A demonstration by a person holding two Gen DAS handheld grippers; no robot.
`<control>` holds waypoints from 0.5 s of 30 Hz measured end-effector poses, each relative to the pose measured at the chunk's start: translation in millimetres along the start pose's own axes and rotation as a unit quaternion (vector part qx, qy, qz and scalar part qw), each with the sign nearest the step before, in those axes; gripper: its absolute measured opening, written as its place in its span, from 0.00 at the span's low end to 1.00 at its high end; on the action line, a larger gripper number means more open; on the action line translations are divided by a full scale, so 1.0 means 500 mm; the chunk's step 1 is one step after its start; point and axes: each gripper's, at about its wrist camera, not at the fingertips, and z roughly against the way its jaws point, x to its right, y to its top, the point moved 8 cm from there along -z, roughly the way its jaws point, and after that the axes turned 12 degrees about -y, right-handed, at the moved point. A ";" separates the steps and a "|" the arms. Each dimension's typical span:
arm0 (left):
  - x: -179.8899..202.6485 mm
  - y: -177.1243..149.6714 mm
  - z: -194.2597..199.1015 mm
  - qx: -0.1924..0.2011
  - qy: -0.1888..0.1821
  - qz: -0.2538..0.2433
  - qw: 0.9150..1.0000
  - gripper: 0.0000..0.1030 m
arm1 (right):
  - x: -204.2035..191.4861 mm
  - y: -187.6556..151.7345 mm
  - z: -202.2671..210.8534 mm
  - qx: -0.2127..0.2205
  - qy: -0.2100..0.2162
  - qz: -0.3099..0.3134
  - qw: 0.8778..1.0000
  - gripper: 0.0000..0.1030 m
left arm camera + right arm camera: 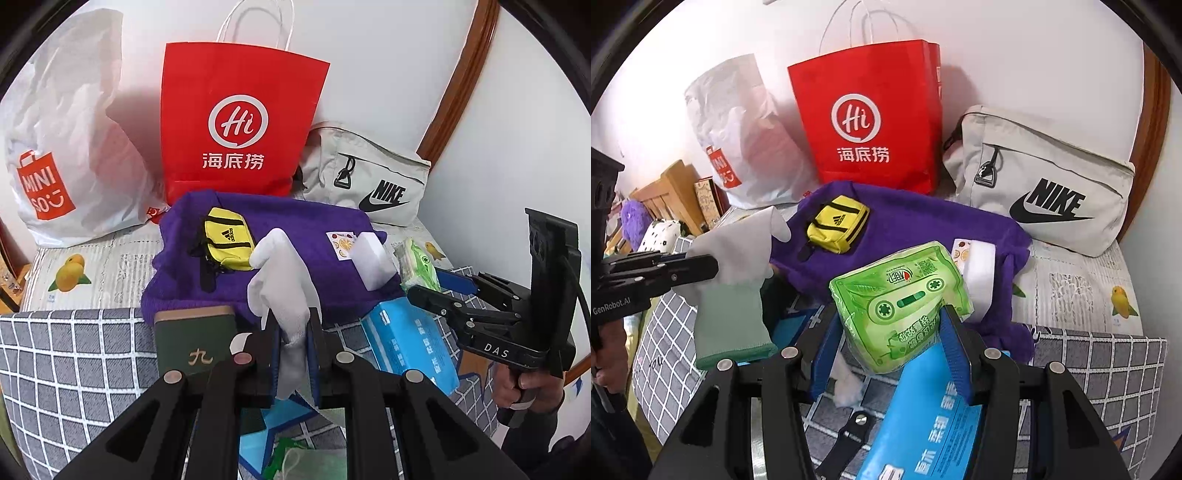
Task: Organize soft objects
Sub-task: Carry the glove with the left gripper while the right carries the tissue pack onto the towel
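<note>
Two bags (236, 122) against white wall (388, 55), checked bedcover (74, 354), fruit-print sheet (92, 266)

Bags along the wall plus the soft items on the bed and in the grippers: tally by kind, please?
Bags: 3: white Miniso bag, red Haidilao paper bag, grey Nike pouch
Tissue packs: 2: green, blue
Glove: 1
Purple knit: 1
Yellow Adidas mini pouch: 1
White sponge: 1
Total: 9

Both wrist cams close, low over bed, facing wall; shared: red paper bag (240, 122) (871, 118), purple towel (295, 236) (923, 229).
</note>
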 end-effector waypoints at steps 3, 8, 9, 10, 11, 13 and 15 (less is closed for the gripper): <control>-0.007 0.008 -0.013 -0.002 0.000 0.003 1.000 0.12 | 0.002 0.010 -0.011 -0.001 -0.001 -0.001 1.000 0.51; -0.022 0.028 -0.030 -0.003 0.003 0.008 1.000 0.12 | 0.004 0.025 -0.032 -0.003 0.000 -0.002 1.000 0.51; -0.027 0.033 -0.033 -0.004 0.006 0.010 1.000 0.12 | 0.005 0.027 -0.038 -0.004 -0.001 -0.004 1.000 0.51; -0.032 0.038 -0.036 -0.004 0.009 0.010 1.000 0.12 | 0.005 0.030 -0.044 -0.005 0.000 -0.006 1.000 0.51; -0.036 0.042 -0.040 -0.005 0.011 0.010 1.000 0.12 | 0.004 0.033 -0.051 -0.006 0.003 -0.008 1.000 0.51; -0.048 0.050 -0.044 -0.004 0.015 0.017 1.000 0.12 | 0.003 0.036 -0.063 -0.008 0.004 -0.008 1.000 0.51; -0.059 0.057 -0.049 -0.004 0.017 0.020 1.000 0.12 | 0.003 0.040 -0.076 -0.010 0.002 -0.008 1.000 0.51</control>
